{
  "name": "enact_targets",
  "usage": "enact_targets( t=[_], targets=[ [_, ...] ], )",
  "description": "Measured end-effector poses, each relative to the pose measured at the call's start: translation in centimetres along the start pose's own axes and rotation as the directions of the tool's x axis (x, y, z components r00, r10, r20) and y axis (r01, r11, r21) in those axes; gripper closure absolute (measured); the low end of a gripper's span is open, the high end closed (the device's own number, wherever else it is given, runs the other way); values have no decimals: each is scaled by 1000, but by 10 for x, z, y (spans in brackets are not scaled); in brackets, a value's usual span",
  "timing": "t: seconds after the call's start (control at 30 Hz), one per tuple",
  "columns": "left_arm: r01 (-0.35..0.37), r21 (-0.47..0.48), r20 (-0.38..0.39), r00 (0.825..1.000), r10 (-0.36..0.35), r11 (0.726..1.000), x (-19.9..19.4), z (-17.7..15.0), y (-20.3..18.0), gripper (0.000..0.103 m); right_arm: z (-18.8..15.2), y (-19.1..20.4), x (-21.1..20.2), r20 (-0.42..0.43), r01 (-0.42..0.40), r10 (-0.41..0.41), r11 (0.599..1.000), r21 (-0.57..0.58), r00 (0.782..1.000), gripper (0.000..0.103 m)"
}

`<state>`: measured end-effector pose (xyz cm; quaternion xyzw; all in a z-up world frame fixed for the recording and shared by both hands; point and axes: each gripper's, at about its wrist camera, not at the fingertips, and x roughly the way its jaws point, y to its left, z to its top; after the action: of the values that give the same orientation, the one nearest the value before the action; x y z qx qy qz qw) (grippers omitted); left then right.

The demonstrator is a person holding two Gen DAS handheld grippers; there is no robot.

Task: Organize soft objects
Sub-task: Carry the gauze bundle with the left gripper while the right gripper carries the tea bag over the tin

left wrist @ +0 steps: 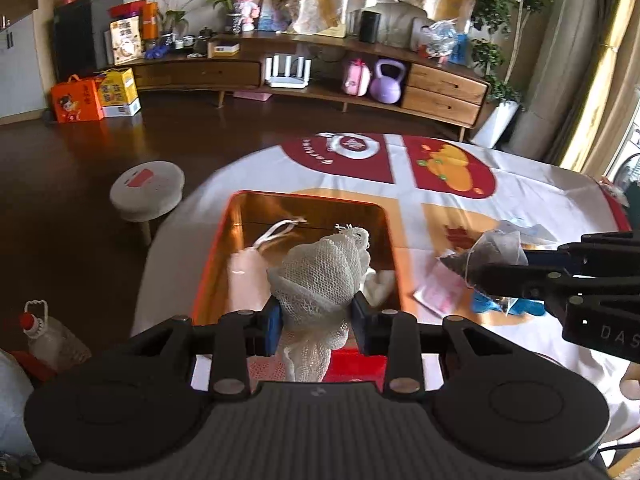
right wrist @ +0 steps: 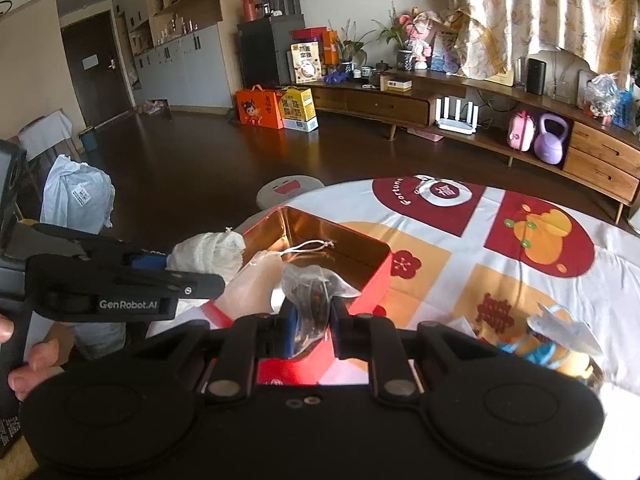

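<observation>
White net bundle pinched in left fingers, over red box

Coarse white mesh pouch; glossy gold-lined box; smooth printed tablecloth; matt black plastic tongs.

Black left gripper lettered "GenRobot.AI", blue pads, silver screws.

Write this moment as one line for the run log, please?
left gripper: shut on white mesh bundle | right gripper: shut on clear dark-filled pouch | red tin box: holds pink drawstring pouch
</observation>
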<state>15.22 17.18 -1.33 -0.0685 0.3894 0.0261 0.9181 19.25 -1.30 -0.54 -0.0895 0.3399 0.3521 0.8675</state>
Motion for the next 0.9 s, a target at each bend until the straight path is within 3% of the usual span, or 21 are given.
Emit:
enact_targets(
  t=[0.43,0.9],
  targets=[
    [-48,-27,-36,998,47,998,49,27,34,69,30,-11,77,-67,1,-1,1000,-8,998,85],
    [-54,18,-125,991,56,998,113,29,28,69,33,-22,148,-147,3,-5,1000,-16,989,85]
  ],
)
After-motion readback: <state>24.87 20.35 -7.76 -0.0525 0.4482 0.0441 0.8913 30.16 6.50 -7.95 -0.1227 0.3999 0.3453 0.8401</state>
